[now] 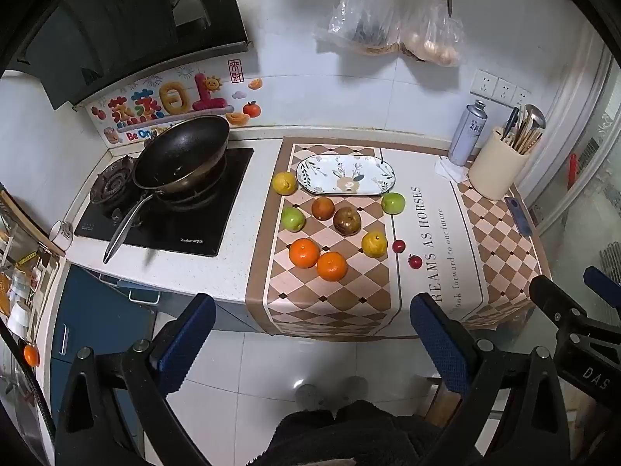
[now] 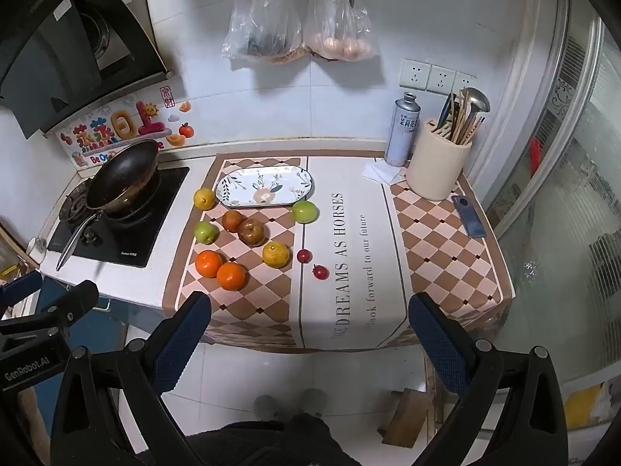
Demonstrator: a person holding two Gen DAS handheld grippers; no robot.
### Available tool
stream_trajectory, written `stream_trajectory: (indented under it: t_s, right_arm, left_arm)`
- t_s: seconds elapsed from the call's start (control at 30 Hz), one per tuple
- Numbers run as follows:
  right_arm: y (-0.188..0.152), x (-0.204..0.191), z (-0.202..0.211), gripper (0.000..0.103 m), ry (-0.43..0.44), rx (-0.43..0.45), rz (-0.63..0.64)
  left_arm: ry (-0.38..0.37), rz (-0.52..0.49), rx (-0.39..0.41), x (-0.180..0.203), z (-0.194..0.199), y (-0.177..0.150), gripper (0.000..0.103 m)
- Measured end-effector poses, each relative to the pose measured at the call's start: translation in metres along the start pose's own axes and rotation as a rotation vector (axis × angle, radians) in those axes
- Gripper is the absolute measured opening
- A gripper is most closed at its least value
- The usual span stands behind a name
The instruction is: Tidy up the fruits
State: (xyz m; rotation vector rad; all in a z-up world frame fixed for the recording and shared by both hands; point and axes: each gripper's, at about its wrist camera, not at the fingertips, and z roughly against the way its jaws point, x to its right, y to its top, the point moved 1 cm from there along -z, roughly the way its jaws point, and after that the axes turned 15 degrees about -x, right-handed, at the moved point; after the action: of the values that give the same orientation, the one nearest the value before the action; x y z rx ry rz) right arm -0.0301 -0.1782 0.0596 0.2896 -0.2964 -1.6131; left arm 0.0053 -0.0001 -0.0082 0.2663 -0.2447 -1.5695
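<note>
Fruit lies loose on a checked cloth on the counter: two oranges, two yellow citrus fruits, two green apples, two brown fruits and two small red fruits. An empty oval patterned plate sits behind them. My left gripper and right gripper are both open and empty. They hover in front of the counter's near edge, above the floor and short of the fruit.
A black pan rests on the stove at the left. A utensil holder, a grey bottle and a phone stand at the right. Plastic bags and scissors hang on the wall. Slippers show on the floor below.
</note>
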Motion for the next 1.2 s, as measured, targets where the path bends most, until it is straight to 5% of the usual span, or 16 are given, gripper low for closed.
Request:
stream_trajectory:
  t_s: [1.2]
  right_arm:
    - [-0.0071,-0.0058,0.0048,0.103,0.026,-0.002,-0.006]
  left_arm:
    - [-0.012,0.002,-0.01,0.0051,0.0027,-0.0073,0.102]
